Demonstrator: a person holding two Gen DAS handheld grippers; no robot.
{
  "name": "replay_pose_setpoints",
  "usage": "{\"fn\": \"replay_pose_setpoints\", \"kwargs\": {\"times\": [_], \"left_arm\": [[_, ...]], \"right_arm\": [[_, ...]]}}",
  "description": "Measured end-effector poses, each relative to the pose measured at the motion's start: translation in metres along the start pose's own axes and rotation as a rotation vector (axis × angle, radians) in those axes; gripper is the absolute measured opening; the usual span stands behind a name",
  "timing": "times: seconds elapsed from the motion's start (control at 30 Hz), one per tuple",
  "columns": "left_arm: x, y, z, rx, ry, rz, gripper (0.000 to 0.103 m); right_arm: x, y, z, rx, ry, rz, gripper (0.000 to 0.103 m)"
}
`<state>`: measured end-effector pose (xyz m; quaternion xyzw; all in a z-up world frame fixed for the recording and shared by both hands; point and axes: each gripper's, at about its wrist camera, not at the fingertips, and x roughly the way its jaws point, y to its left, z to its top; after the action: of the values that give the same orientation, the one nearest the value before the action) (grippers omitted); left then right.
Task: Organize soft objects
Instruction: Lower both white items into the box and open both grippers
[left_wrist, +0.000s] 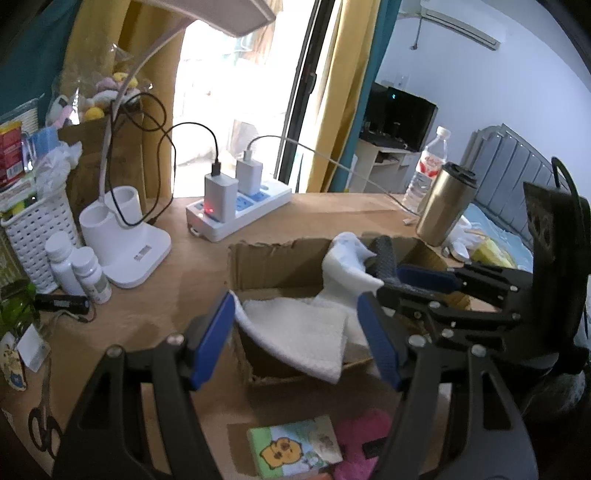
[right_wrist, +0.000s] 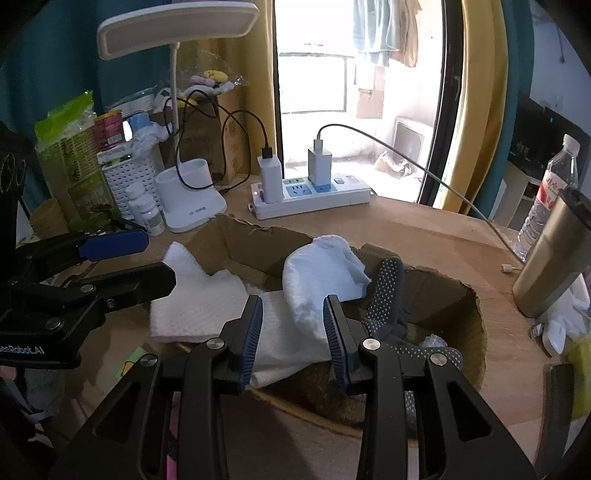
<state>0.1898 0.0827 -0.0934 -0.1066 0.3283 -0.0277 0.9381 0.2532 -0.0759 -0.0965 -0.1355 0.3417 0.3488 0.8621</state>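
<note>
An open cardboard box (left_wrist: 273, 258) (right_wrist: 476, 317) sits on the wooden desk. A folded white towel (left_wrist: 295, 332) (right_wrist: 192, 306) lies in it and drapes over its rim. Beside the towel are a rolled white cloth (left_wrist: 347, 266) (right_wrist: 317, 277) and a dark dotted sock (left_wrist: 384, 258) (right_wrist: 388, 295). My left gripper (left_wrist: 295, 339) (right_wrist: 136, 262) hovers open over the towel, holding nothing. My right gripper (right_wrist: 294, 339) (left_wrist: 406, 288) stands open just above the white cloths, its pads apart from them. In front of the box lie a pink plush (left_wrist: 362, 439) and a cartoon-printed pack (left_wrist: 295, 450).
Behind the box are a power strip (right_wrist: 314, 195) with chargers and cables, a white lamp base (left_wrist: 125, 243), small white bottles (left_wrist: 79, 269) and a white basket (left_wrist: 37, 236). A steel tumbler (right_wrist: 550, 266) and a water bottle (right_wrist: 546, 199) stand right. Scissors (left_wrist: 44, 424) lie near left.
</note>
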Motion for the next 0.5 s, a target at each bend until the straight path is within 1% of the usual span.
{"fn": "replay_pose_setpoints", "kwargs": {"times": [0.13,0.3,0.5], "left_arm": [[-0.012,-0.001,-0.003,-0.001,-0.016,0.006,0.07],[-0.025,-0.002,-0.008,-0.001,-0.029,0.013,0.07],[-0.039,-0.004,-0.014,0.0,-0.042,0.018,0.07]], "right_arm": [[-0.01,0.005,-0.002,-0.004,-0.013,-0.003,0.038],[-0.021,0.01,-0.005,-0.008,-0.025,-0.003,0.045],[-0.034,0.018,-0.008,-0.015,-0.037,-0.005,0.046]]}}
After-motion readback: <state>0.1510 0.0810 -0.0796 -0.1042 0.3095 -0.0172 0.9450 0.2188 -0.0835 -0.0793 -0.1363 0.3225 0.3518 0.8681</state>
